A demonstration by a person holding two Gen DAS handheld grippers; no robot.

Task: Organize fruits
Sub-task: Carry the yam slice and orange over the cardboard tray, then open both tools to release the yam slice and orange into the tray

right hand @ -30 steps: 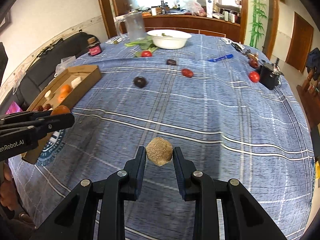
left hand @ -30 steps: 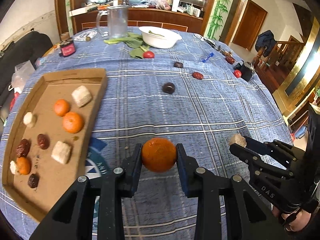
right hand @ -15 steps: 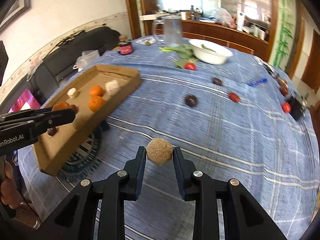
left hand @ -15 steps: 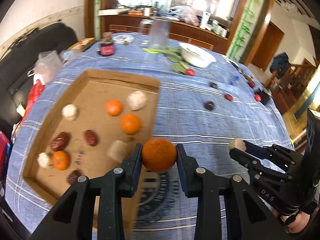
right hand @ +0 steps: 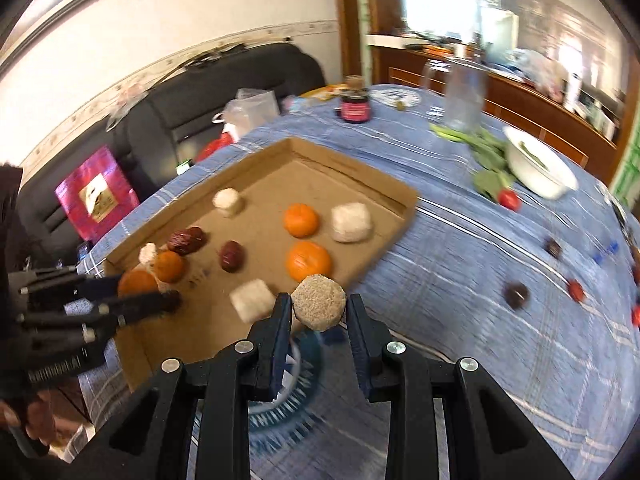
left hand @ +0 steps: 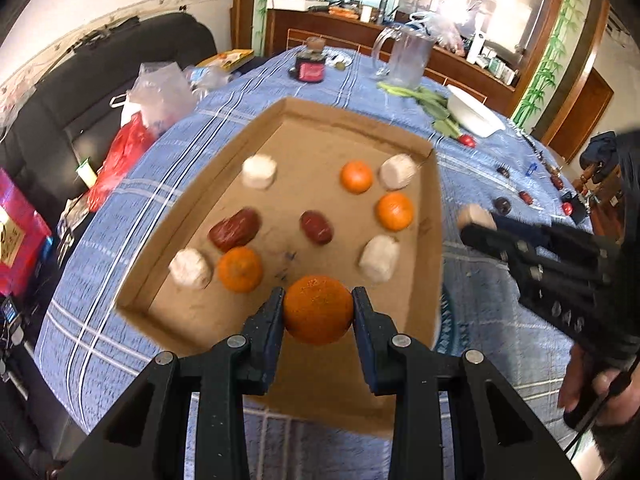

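My left gripper (left hand: 318, 300) is shut on an orange mandarin (left hand: 318, 309) and holds it over the near end of the cardboard tray (left hand: 360, 124). The tray holds three mandarins (left hand: 395, 211), two red dates (left hand: 316, 227) and several pale rice cakes (left hand: 379, 258). My right gripper (right hand: 319, 305) is shut on a round brown rice cake (right hand: 319, 308), above the tray's near right edge (right hand: 376, 258). In the left wrist view the right gripper (left hand: 476, 220) shows at the right of the tray. In the right wrist view the left gripper (right hand: 152, 296) shows at the left with its mandarin (right hand: 136, 282).
On the blue checked cloth (right hand: 500, 360) lie dark and red fruits (right hand: 516, 295), a white bowl (right hand: 540, 168), green leaves (right hand: 480, 144), a glass jug (left hand: 408, 56) and a dark jar (left hand: 309, 68). A black sofa (left hand: 120, 64) with bags stands left of the table.
Both grippers have swung left toward the tray with their loads. The left gripper's mandarin now hangs over the tray's near end, and the right gripper has come up to the tray's edge.
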